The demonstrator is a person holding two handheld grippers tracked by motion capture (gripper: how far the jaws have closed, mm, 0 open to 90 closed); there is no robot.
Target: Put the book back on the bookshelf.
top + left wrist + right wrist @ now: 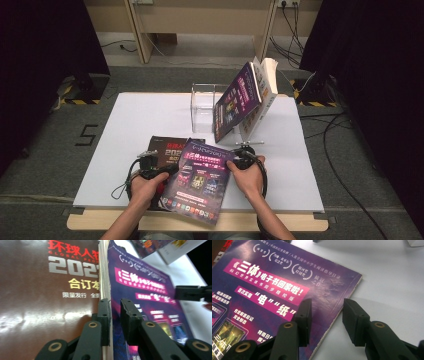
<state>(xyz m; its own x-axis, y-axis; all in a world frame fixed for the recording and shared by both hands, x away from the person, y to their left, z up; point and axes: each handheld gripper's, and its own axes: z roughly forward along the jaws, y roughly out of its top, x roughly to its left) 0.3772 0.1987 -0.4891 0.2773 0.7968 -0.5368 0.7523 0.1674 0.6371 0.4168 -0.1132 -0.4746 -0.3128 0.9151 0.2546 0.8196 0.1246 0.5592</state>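
The left gripper [115, 315] is clamping the page edge of the purple magazine [200, 180], which is lying tilted at the near tabletop [300, 170] edge. The right gripper [325, 322] is standing open astride its far corner. Underneath is lying a brown magazine [167, 145]; beyond are standing a clear holder [202, 107] and leaning books [245, 97].

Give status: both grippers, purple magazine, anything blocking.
Left gripper closing over purple glossy magazine edge. Right gripper open astride its other edge. Dark brown book underneath. Clear acrylic stand behind, apart.
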